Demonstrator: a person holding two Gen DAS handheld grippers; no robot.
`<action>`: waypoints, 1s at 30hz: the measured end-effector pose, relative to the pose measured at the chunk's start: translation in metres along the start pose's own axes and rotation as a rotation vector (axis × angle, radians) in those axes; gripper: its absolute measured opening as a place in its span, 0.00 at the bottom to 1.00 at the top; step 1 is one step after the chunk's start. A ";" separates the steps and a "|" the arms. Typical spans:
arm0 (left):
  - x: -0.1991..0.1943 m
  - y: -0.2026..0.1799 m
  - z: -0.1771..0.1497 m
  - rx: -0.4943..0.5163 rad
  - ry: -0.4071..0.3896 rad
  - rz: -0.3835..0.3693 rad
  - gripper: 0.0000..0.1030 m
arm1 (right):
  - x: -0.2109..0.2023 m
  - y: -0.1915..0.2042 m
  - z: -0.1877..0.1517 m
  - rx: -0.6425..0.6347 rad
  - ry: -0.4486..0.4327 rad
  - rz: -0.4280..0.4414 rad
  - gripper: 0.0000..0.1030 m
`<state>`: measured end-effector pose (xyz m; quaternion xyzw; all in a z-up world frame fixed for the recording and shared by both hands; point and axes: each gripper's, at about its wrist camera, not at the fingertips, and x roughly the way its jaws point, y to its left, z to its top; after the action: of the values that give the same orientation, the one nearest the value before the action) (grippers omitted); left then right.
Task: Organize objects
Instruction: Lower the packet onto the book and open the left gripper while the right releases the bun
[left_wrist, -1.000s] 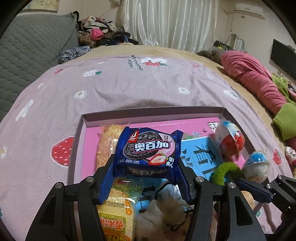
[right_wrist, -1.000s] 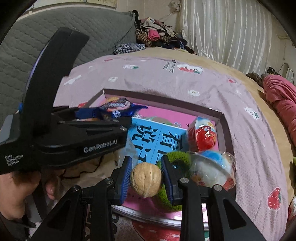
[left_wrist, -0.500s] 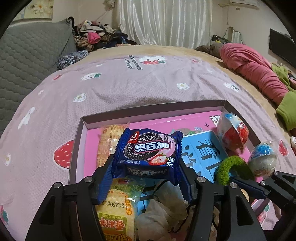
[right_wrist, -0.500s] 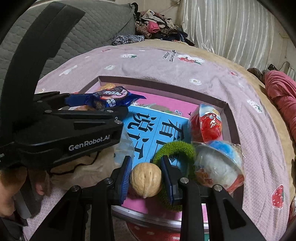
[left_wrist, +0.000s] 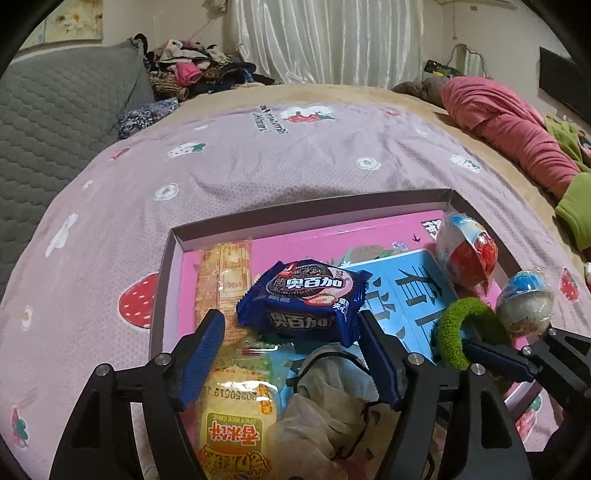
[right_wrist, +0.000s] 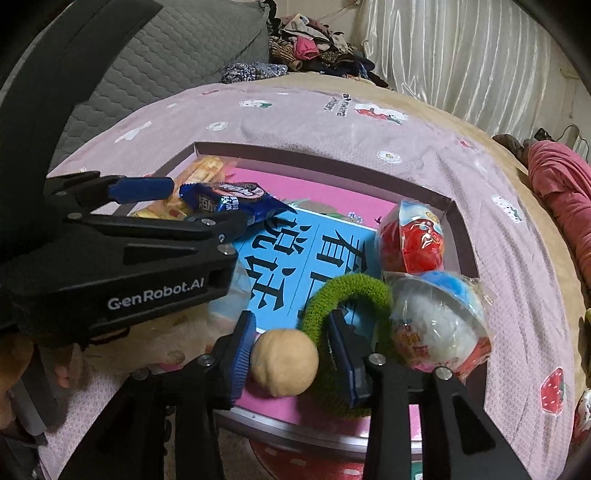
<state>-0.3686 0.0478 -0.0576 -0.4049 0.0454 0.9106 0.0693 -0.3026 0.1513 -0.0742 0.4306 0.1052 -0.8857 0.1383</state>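
Both jaws are standing apart, the left gripper (left_wrist: 291, 354) hanging behind the light, crinkly cookie packet (left_wrist: 304, 301), the right gripper (right_wrist: 291, 349) flanking the hard walnut (right_wrist: 284, 362) near the tray's (right_wrist: 325, 162) near edge.

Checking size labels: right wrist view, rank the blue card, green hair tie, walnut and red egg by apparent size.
1. blue card, largest though partly covered.
2. green hair tie.
3. red egg and walnut: look alike, and the walnut sits nearer the camera, between the open right claw fingers, so I won't rank them.
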 end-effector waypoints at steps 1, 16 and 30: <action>-0.001 0.000 0.000 -0.001 0.001 -0.001 0.73 | 0.000 0.000 0.001 -0.002 0.000 -0.001 0.41; -0.013 0.007 0.001 -0.008 -0.001 0.021 0.78 | -0.015 -0.008 0.003 -0.002 -0.018 -0.049 0.54; -0.023 0.017 0.004 -0.046 -0.003 0.009 0.82 | -0.023 -0.009 0.006 -0.003 -0.032 -0.077 0.65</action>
<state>-0.3587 0.0295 -0.0375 -0.4049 0.0260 0.9123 0.0559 -0.2960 0.1615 -0.0518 0.4116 0.1207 -0.8971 0.1062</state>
